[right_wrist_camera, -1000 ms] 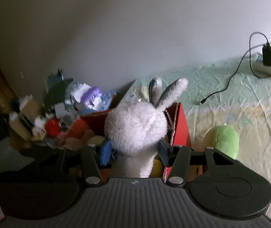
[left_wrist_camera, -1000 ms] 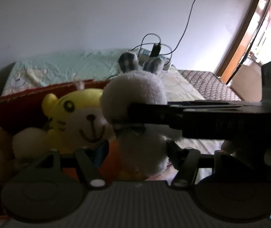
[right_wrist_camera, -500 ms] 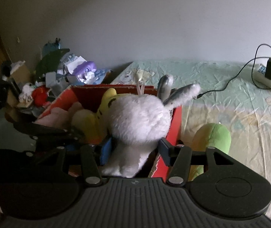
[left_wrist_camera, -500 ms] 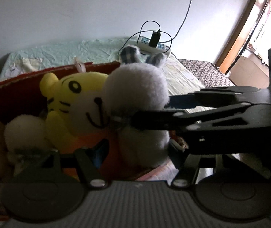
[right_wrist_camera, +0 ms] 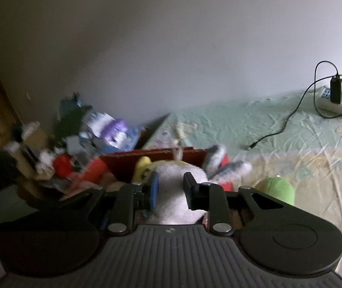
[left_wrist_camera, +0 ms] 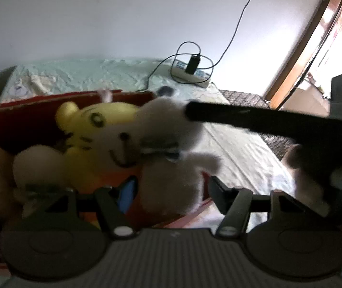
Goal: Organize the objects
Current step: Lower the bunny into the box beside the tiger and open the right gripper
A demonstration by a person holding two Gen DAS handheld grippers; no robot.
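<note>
**White rabbit gripped over the red box**

Clamped between the right gripper fingers – white plush rabbit, over the red box. Just left, yellow tiger plush inside. Left gripper spread wide, holding nothing. Farther right, green plush on the bed – power strip beyond

You'll find nothing readable here — no lettering, label or number comes through on any surface in either blurred, dim view.
</note>
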